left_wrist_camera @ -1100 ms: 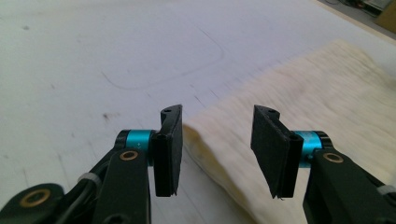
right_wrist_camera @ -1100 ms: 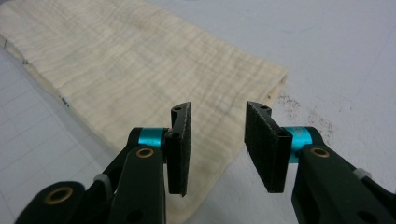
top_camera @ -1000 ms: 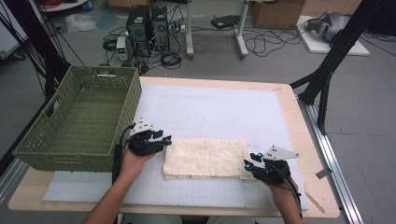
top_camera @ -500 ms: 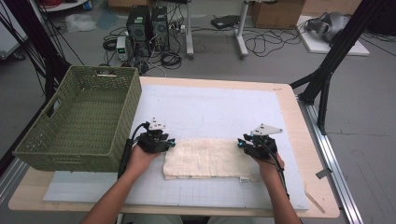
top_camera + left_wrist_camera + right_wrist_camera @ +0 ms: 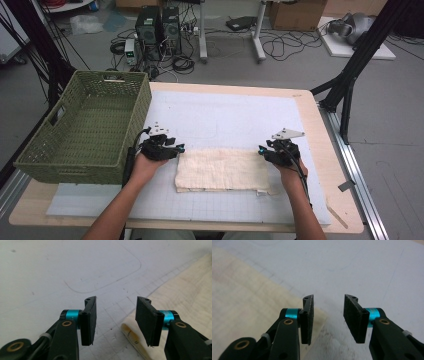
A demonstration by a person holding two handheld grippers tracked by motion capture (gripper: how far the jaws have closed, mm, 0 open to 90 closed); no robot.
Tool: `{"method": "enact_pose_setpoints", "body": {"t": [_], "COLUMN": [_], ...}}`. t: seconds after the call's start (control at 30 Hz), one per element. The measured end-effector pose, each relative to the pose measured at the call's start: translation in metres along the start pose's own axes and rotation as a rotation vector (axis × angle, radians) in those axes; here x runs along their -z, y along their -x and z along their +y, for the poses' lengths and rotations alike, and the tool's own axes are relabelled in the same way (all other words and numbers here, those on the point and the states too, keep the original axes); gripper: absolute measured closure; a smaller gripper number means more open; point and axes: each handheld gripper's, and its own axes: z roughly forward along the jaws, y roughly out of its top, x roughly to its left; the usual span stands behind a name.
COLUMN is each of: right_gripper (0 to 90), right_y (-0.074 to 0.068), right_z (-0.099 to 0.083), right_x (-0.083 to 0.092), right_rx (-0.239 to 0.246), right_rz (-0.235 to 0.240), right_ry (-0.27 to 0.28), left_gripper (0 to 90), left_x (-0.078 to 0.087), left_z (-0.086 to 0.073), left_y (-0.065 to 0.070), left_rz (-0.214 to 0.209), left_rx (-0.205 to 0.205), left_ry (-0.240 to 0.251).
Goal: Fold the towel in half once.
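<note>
A cream towel [image 5: 220, 169] lies folded flat on the white mat [image 5: 225, 115]. My left gripper [image 5: 180, 149] sits at the towel's far left corner and points right. In the left gripper view that gripper [image 5: 116, 315] is open; its jaws have just been opening, with the towel's corner [image 5: 131, 333] lying loose under the gap. At the far right corner my right gripper [image 5: 261, 149] points left. It [image 5: 328, 315] is open too, jaws just opened wider, over bare mat, the towel [image 5: 249, 302] reaching under the left jaw.
A green woven basket [image 5: 85, 125] stands on the table's left side, close to my left hand. The wooden table edge [image 5: 345, 200] runs along the right. Past the table's far edge, cables and computer cases [image 5: 157, 25] sit on the floor.
My right gripper has moved away from the person along the towel's right edge, from its near corner to its far corner. The left gripper and the towel have barely shifted.
</note>
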Motion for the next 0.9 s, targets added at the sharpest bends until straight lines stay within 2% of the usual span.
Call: {"method": "enact_pose_setpoints", "body": {"t": [0.07, 0.13, 0.17, 0.2, 0.27, 0.33, 0.37, 0.43, 0.47, 0.57, 0.63, 0.7, 0.73, 0.8, 0.87, 0.9], "right_gripper": [58.4, 57.8, 57.9, 60.1, 71.7, 81.3, 83.9, 86.2, 86.4, 86.5, 86.4, 86.4, 86.4, 86.3, 86.3, 86.3], "right_y": [0.000, -0.003, -0.004, -0.006, -0.008, -0.009, -0.009, -0.010, -0.009, -0.007, -0.008, -0.007, -0.007, -0.005, -0.002, -0.001], "right_z": [0.006, 0.008, 0.007, 0.006, 0.003, 0.003, 0.003, 0.004, 0.004, 0.007, 0.011, 0.016, 0.018, 0.021, 0.024, 0.026], "right_x": [-0.007, -0.014, -0.018, -0.023, -0.027, -0.027, -0.027, -0.027, -0.026, -0.024, -0.024, -0.027, -0.029, -0.035, -0.042, -0.044], "right_rx": [0.014, 0.025, 0.041, 0.053, 0.071, 0.057, 0.056, 0.049, 0.052, 0.027, 0.034, 0.039, 0.043, 0.038, 0.034, 0.029], "right_rz": [0.031, 0.050, 0.055, 0.071, 0.093, 0.127, 0.131, 0.138, 0.146, 0.121, 0.079, 0.040, 0.022, -0.007, -0.027, -0.033], "right_ry": [-0.010, -0.029, -0.040, -0.067, -0.102, -0.108, -0.108, -0.112, -0.110, -0.049, -0.005, 0.023, 0.034, 0.043, 0.048, 0.048], "left_gripper": [50.6, 50.9, 53.7, 55.7, 60.5, 78.6, 84.4, 85.8, 85.9, 86.0, 85.9, 85.8, 85.7, 85.7, 85.7, 85.7], "left_x": [-0.007, -0.010, -0.011, -0.011, -0.010, -0.009, -0.008, -0.007, -0.005, -0.003, -0.003, -0.006, -0.008, -0.015, -0.021, -0.023], "left_z": [-0.003, -0.003, -0.003, -0.004, -0.004, -0.004, -0.003, -0.002, 0.000, 0.008, 0.016, 0.025, 0.028, 0.033, 0.037, 0.038], "left_y": [0.001, 0.006, 0.008, 0.010, 0.014, 0.012, 0.012, 0.011, 0.009, 0.003, 0.001, -0.003, -0.005, -0.009, -0.012, -0.013], "left_rz": [-0.038, -0.043, -0.072, -0.066, -0.046, -0.072, -0.075, -0.049, -0.029, 0.012, 0.033, 0.046, 0.056, 0.077, 0.098, 0.113], "left_rx": [0.000, -0.033, -0.041, -0.060, -0.109, -0.083, -0.080, -0.088, -0.075, -0.057, -0.065, -0.080, -0.092, -0.100, -0.094, -0.085], "left_ry": [-0.048, -0.051, -0.053, -0.056, -0.068, -0.078, -0.082, -0.068, -0.039, 0.012, 0.068, 0.084, 0.101, 0.099, 0.106, 0.126]}}
